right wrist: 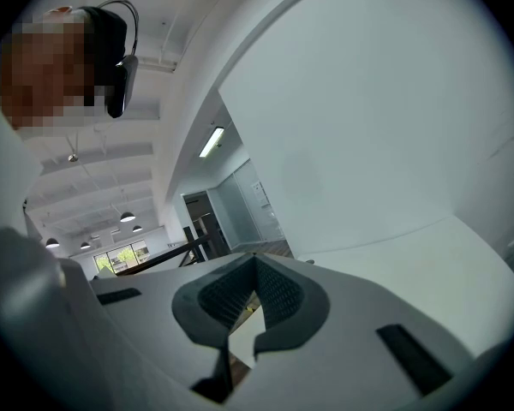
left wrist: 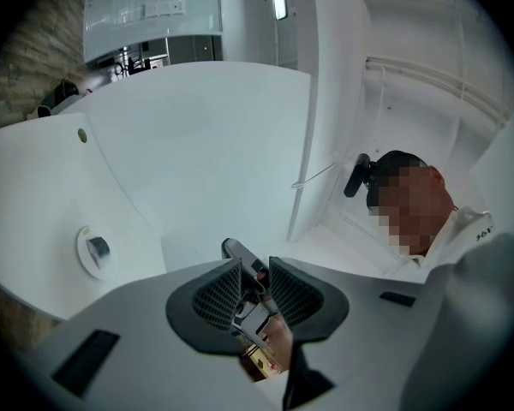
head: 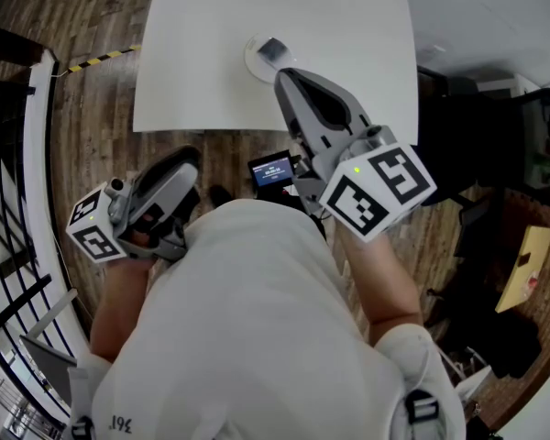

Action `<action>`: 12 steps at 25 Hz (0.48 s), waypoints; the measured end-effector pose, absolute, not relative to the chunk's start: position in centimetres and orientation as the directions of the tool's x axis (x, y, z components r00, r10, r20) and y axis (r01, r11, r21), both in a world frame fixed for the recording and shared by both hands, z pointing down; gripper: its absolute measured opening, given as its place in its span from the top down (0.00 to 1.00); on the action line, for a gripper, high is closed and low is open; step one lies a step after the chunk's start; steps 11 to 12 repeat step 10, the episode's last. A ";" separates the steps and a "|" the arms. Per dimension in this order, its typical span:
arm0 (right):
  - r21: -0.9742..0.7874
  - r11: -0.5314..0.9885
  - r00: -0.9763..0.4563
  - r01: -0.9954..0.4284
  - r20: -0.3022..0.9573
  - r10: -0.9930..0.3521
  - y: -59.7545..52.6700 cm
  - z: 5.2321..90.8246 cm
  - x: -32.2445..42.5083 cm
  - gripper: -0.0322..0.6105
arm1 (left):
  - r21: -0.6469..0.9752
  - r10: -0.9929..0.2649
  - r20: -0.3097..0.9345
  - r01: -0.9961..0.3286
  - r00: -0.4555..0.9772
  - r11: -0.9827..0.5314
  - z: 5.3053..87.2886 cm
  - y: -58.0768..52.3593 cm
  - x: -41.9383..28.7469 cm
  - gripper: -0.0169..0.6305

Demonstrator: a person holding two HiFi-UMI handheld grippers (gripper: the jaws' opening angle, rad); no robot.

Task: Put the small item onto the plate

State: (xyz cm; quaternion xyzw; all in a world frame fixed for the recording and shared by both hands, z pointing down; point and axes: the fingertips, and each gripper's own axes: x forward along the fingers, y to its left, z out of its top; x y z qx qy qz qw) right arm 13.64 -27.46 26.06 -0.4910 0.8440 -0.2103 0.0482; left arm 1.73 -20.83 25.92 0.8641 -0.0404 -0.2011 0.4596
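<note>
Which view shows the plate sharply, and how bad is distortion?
Head view: small round white plate sharp, evenly lit, its edge behind the right gripper. Left gripper view: fisheye bends the white table edges; plate small yet clear. Right gripper view: plate not in frame.

Setting: open-plan office or lab floor. White square bench (head: 202,62) on brown wood-plank floor (head: 92,145); yellow-and-black hazard tape strip (head: 99,60); black metal railing (head: 18,44); glass-walled partition (right wrist: 244,199); round pendant lamps (right wrist: 127,217) overhead.
</note>
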 end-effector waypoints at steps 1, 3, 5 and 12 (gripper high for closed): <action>-0.402 0.429 -0.513 -0.809 0.126 -0.849 -27.5 26.1 13.6 0.95 | 0.811 -0.254 -0.310 0.115 0.916 -0.574 26.0 -20.8 1.7 0.82; -0.402 0.427 -0.512 -0.810 0.129 -0.850 -27.4 26.3 13.7 0.95 | 0.811 -0.253 -0.309 0.115 0.917 -0.573 26.0 -20.8 1.7 0.82; -0.404 0.424 -0.510 -0.811 0.131 -0.850 -27.4 26.4 13.7 0.95 | 0.812 -0.251 -0.307 0.115 0.918 -0.572 26.1 -20.8 1.8 0.82; -0.405 0.422 -0.508 -0.811 0.130 -0.851 -27.5 26.4 13.9 0.95 | 0.812 -0.245 -0.303 0.115 0.921 -0.572 26.1 -20.8 2.0 0.82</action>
